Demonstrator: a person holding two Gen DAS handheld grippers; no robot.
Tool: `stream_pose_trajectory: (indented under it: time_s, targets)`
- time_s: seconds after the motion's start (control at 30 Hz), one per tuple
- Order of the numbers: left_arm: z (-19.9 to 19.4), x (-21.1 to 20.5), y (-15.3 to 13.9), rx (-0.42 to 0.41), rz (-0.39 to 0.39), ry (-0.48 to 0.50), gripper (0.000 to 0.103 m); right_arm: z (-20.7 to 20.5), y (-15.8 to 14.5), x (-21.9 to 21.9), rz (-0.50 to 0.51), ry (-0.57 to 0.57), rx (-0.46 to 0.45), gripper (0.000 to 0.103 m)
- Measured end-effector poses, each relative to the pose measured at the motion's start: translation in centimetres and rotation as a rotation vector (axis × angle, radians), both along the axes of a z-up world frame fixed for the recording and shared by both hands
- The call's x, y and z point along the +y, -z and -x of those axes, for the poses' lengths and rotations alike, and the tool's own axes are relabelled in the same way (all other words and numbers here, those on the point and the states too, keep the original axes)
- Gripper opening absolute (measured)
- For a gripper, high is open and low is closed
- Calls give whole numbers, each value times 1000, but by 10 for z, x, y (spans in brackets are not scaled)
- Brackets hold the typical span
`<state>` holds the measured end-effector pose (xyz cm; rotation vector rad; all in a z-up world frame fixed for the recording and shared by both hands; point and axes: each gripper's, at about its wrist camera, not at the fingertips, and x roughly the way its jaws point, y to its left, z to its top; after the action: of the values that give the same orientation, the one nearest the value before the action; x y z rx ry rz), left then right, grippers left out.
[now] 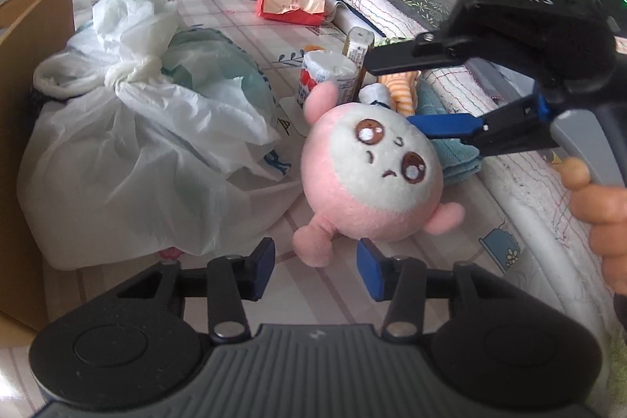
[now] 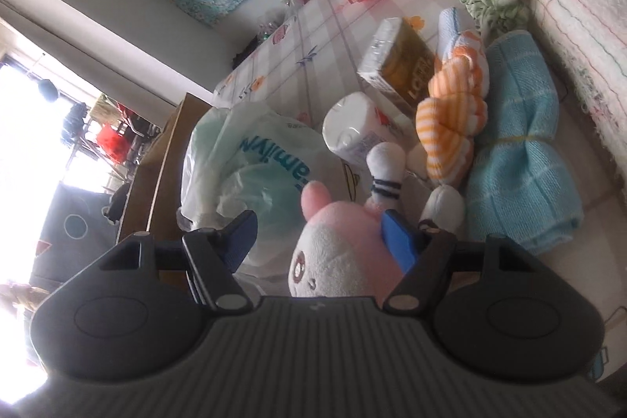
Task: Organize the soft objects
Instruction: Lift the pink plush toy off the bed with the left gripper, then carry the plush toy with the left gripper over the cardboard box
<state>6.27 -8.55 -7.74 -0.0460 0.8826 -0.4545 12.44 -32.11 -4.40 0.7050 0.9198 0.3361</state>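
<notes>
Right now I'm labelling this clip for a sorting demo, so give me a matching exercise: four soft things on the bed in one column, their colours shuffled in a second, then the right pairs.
Things:
1. plush toy
2. folded towel
3. striped sock bundle
4. knotted plastic bag

Colours:
A. light blue
B. white, see-through
C. pink with a white face
D. orange and white

Pairs: 1-C, 2-A, 3-D, 4-B
</notes>
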Motion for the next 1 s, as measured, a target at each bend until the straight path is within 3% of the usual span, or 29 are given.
stream_pose_trajectory:
  time_s: [0.27,0.33,0.5,0.6,0.8,1.0]
  targets:
    - [-6,2,3,0,47,-4,27,12,-2,4,87,-24,13,71]
    - [-6,5,1,-7,56,-16,14,13,-1,4,101,-26,16,71]
    - [-5,12,-7,-24,107,-27,10,15,3,3,108,-48,12,71]
    - [-3,12,-14,-59,116,-35,9,19,9,2,106,-50,18,61]
    - [-3,13,-31,-111,139,-39,9,28,17,-10,-10,-21,16,58]
    - [-2,22,-65,-192,170,-27,9,34,-10,-10,-74,-13,-42,58]
